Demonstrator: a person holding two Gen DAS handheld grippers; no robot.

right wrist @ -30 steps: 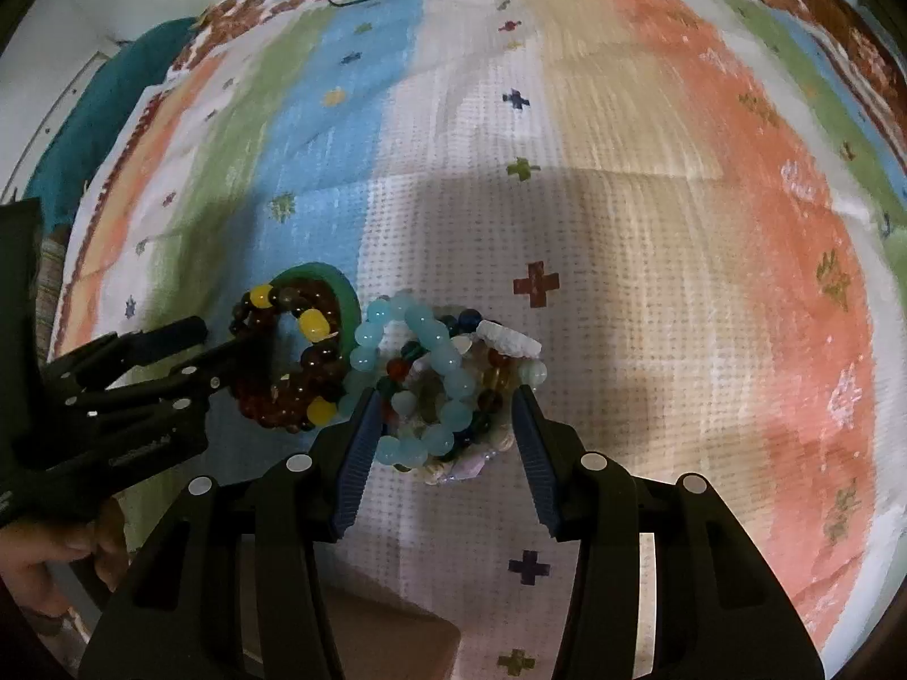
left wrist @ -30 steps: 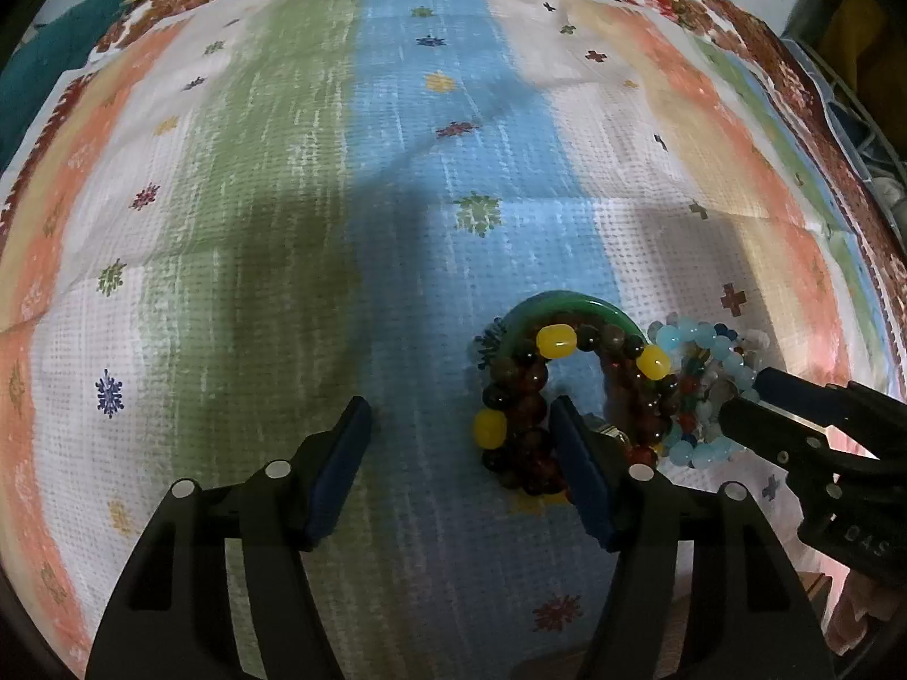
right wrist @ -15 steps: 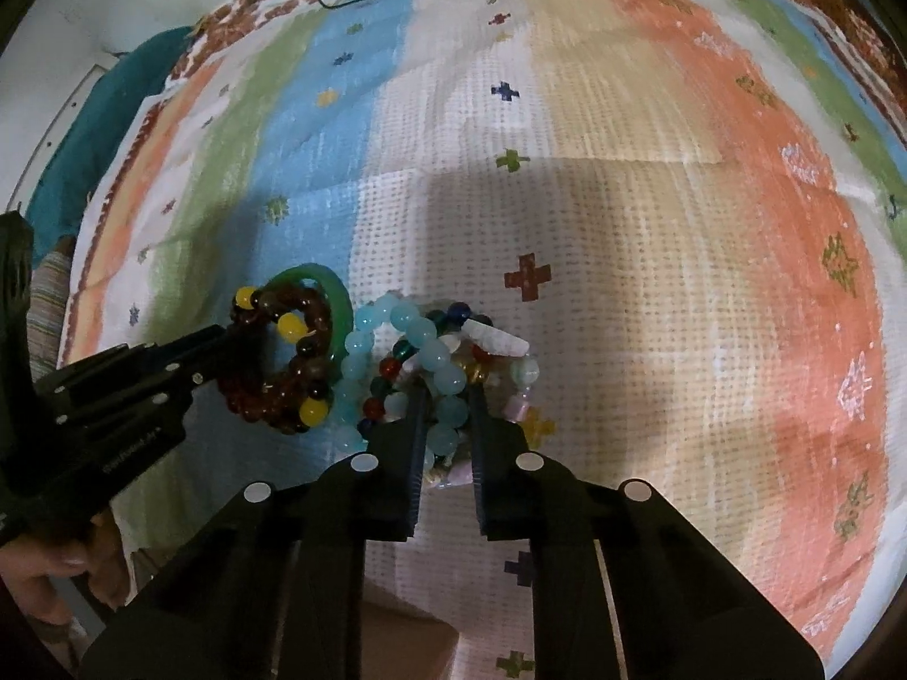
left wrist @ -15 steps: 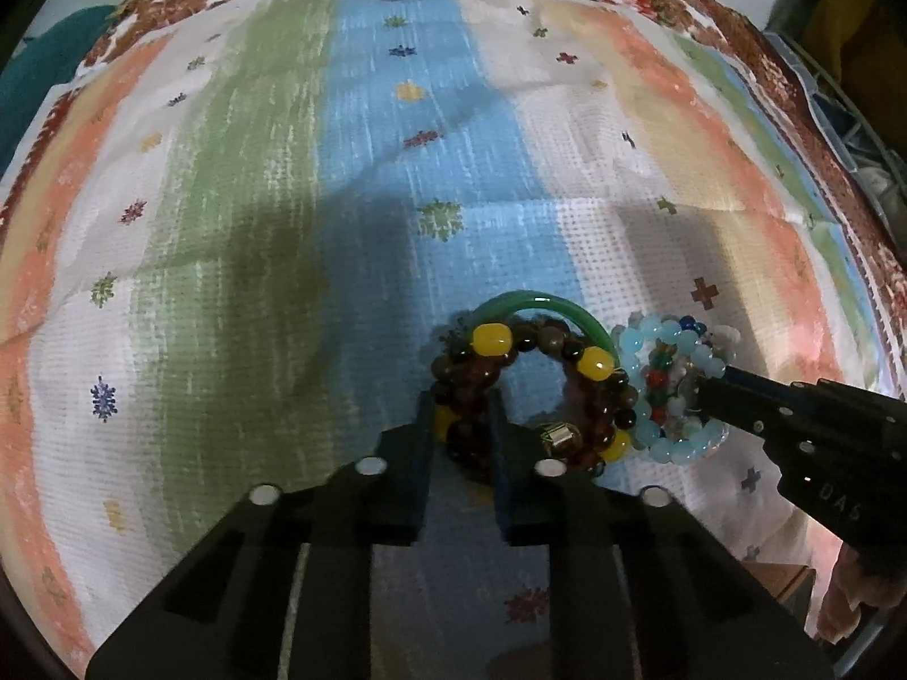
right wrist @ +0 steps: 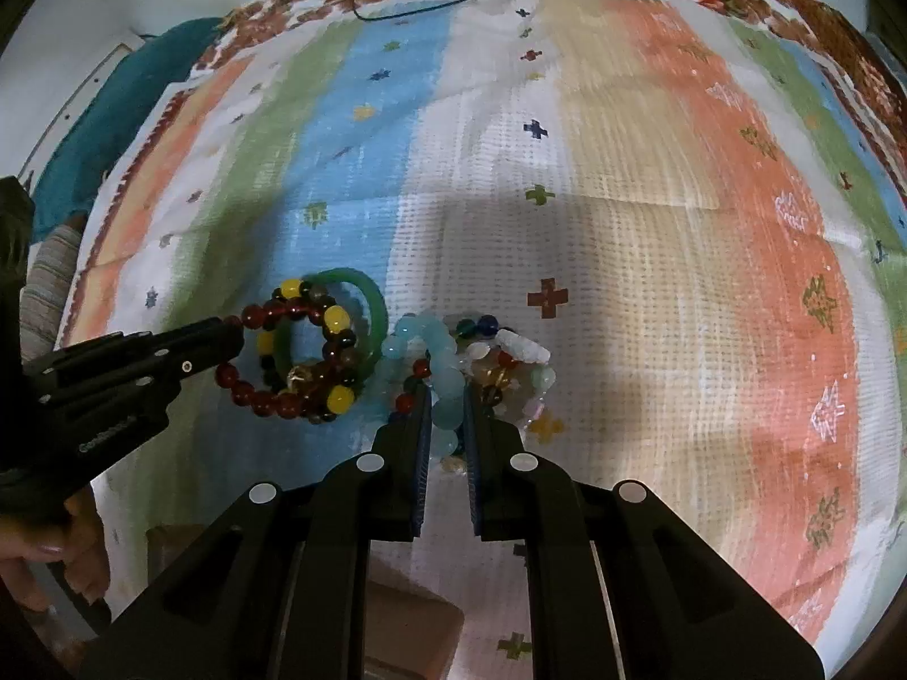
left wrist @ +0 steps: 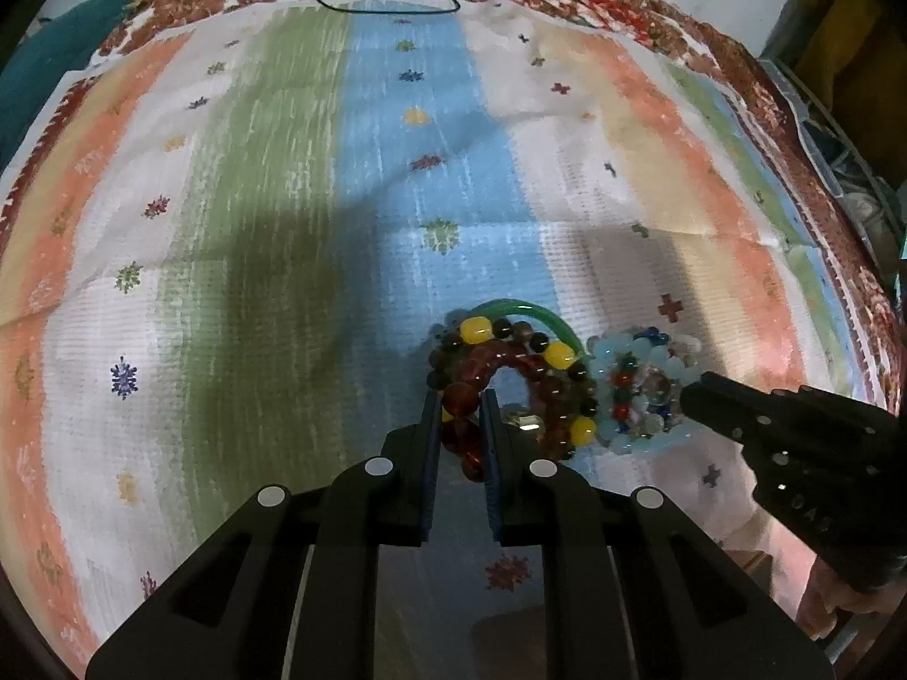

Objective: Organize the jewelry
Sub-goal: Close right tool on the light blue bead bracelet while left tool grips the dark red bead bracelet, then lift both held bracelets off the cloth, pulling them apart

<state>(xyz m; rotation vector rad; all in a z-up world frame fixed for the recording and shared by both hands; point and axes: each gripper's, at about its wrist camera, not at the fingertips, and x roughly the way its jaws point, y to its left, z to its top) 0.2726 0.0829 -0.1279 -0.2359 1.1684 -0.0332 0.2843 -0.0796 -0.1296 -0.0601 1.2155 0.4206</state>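
Observation:
Two piles of bracelets lie on a striped cloth. My left gripper [left wrist: 460, 411] is shut on a red bead bracelet [left wrist: 482, 365], which lies over a brown-and-yellow bead bracelet [left wrist: 558, 354] and a green bangle [left wrist: 538, 314]. My right gripper [right wrist: 445, 405] is shut on a pale blue bead bracelet [right wrist: 439, 340], part of a pile of mixed-colour bead bracelets [right wrist: 504, 362]. The left gripper also shows in the right wrist view [right wrist: 227, 334], and the right gripper in the left wrist view [left wrist: 694, 394]. The red bracelet [right wrist: 258, 396] and green bangle [right wrist: 374, 306] show there too.
The striped cloth [left wrist: 255, 198] covers the whole surface, with a floral border at the far edge. A thin dark cord [left wrist: 391, 5] lies at the far side. A teal cloth [right wrist: 130, 90] lies off the left edge. A wire rack [left wrist: 844, 170] stands at the right.
Both grippers went from open to shut: the left closed on the red bead bracelet, the right on the pale blue one. The red bracelet has been drawn slightly out of its pile.

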